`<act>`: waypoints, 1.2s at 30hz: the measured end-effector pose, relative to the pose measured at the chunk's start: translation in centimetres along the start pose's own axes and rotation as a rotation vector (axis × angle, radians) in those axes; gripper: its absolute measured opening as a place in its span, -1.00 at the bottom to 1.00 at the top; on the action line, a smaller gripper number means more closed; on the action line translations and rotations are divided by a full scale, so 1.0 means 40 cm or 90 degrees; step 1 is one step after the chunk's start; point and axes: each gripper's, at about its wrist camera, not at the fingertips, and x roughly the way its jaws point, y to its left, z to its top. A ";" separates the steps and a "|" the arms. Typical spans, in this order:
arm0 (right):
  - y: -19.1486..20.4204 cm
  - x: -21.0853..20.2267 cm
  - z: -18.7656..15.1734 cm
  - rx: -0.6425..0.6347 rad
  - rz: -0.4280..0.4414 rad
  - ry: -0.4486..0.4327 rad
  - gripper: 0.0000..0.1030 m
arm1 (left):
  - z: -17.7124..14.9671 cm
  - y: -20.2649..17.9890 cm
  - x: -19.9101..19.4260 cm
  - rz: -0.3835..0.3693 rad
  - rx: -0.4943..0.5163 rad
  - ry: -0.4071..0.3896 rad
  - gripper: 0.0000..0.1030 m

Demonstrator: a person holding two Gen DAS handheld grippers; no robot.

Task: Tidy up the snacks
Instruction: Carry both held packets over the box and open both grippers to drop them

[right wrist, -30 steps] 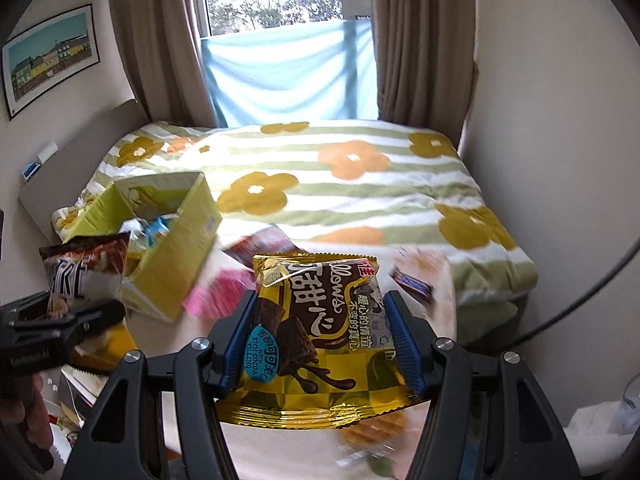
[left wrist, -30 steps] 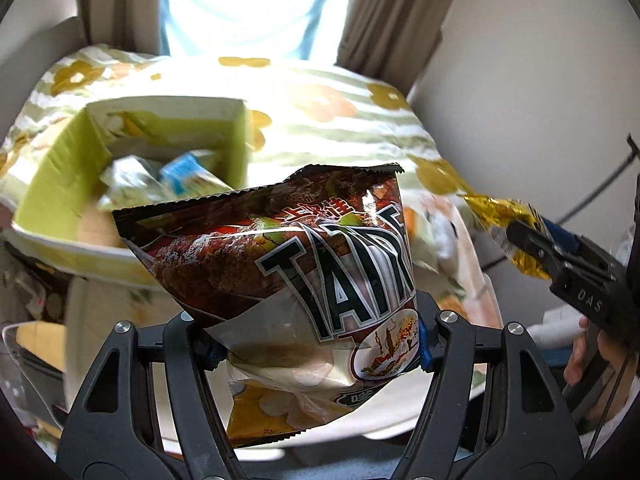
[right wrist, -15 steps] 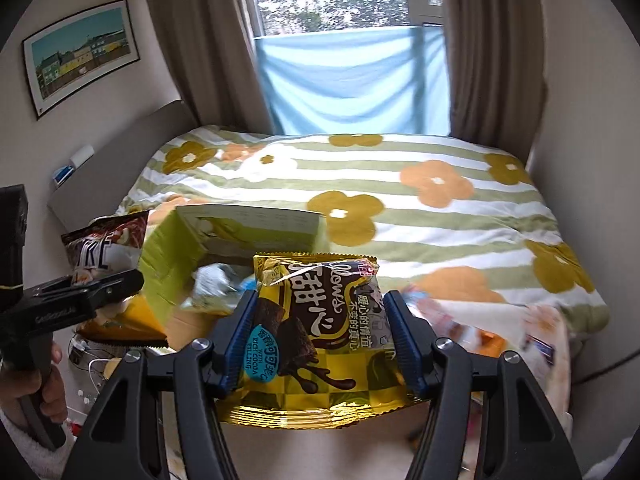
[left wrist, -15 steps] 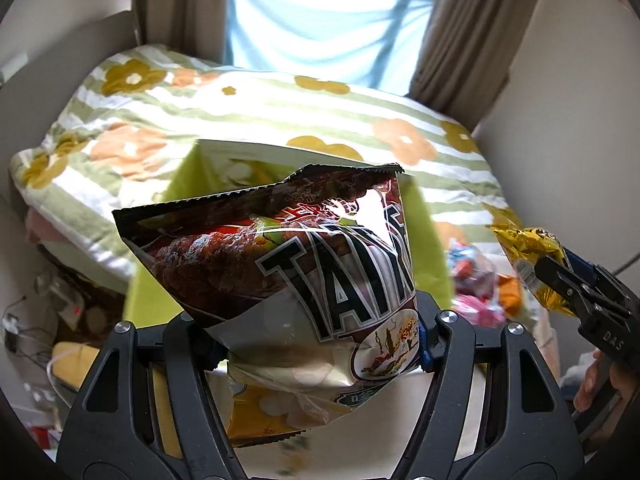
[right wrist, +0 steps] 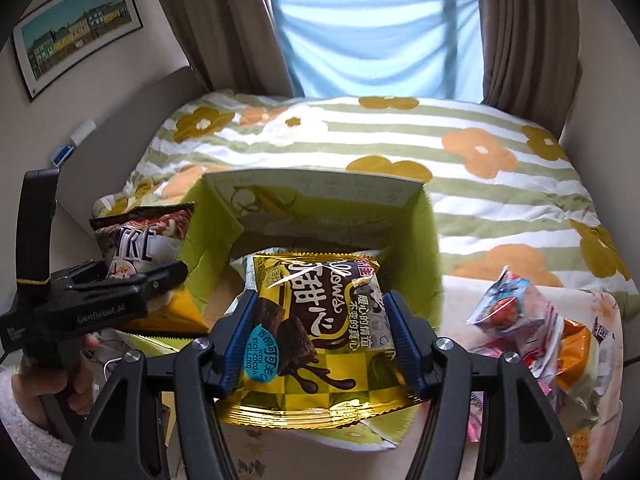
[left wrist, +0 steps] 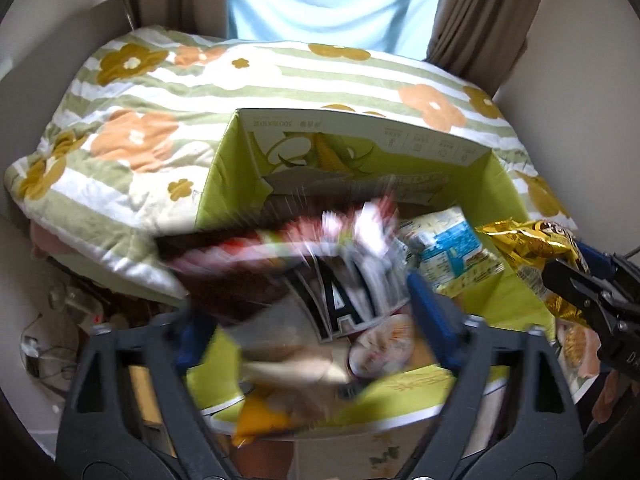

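we log: left tool (left wrist: 312,312) opening, blurred chip bag (left wrist: 340,292) between its jaws; right tool (right wrist: 320,340) clamped on gold cocoa packet (right wrist: 316,336), upright, top toward 12 o'clock over green box (right wrist: 428,248).

Glossy gold foil is seen on the snack bag (right wrist: 320,344); matt cardboard on the green box (right wrist: 424,248); soft quilted cloth on the bedspread (right wrist: 480,200).

Window daylight, fisheye-warped edges, motion-blurred foreground
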 end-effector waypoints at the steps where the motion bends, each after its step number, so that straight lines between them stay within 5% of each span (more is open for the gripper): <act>1: 0.006 0.007 0.002 -0.001 0.001 0.005 0.13 | -0.006 0.003 0.001 0.002 0.000 -0.004 0.99; 9: 0.019 0.047 -0.007 -0.009 0.016 0.031 0.13 | -0.068 0.053 -0.031 -0.012 -0.065 0.006 0.99; 17: 0.025 0.081 0.001 0.002 0.052 0.068 0.19 | -0.079 0.045 -0.050 -0.001 -0.065 0.005 0.99; 18: 0.023 0.086 0.003 0.004 0.064 0.070 0.23 | -0.079 0.044 -0.051 0.000 -0.064 0.006 0.99; 20: 0.027 0.087 0.000 -0.004 0.060 0.060 0.73 | -0.081 0.043 -0.053 0.011 -0.065 0.009 0.99; 22: 0.040 0.077 -0.007 -0.032 0.059 0.041 0.83 | -0.084 0.043 -0.056 0.009 -0.064 0.012 0.99; 26: 0.051 0.049 -0.027 -0.073 0.046 0.005 0.84 | -0.088 0.038 -0.067 0.008 -0.060 0.015 0.99; 36: 0.039 0.030 -0.042 -0.048 0.051 0.016 0.84 | -0.083 0.019 -0.097 -0.002 -0.040 0.004 0.99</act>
